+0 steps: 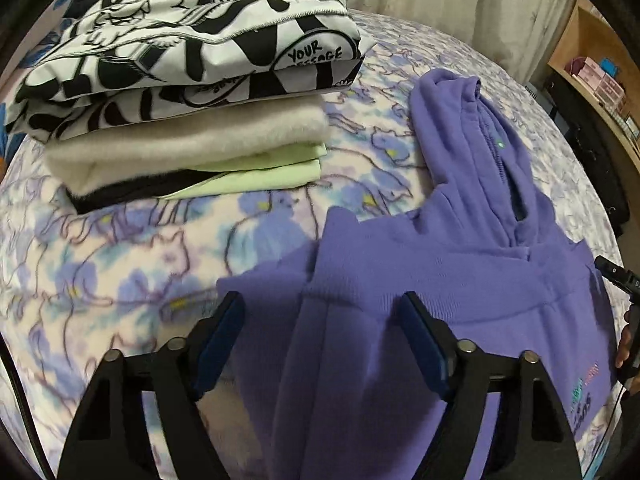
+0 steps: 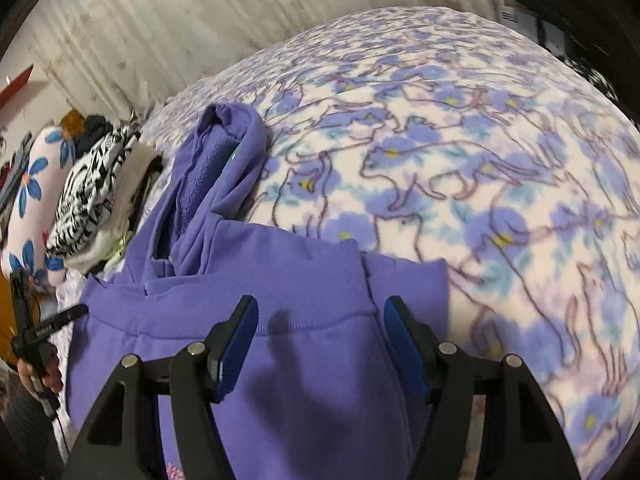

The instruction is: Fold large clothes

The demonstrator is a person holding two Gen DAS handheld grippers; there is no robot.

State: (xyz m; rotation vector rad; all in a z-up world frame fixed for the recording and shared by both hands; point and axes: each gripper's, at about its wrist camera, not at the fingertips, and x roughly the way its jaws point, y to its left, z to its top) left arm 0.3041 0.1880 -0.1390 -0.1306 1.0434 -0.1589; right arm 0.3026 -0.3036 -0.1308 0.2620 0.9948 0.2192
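Four folded garments sit stacked at the upper left of the left wrist view: a black-and-white graphic print top (image 1: 188, 36) over a cream fleece (image 1: 188, 140), a pale green piece (image 1: 280, 168) and a black one (image 1: 132, 194). To their right, the purple fleece hoodie (image 1: 440, 272) lies flat on the floral cat-print bed blanket (image 1: 120, 264), hood pointing to the upper right. Both the left gripper (image 1: 324, 344) and right gripper (image 2: 320, 344) hover above it at lower centre, jaws spread wide and gripping nothing.
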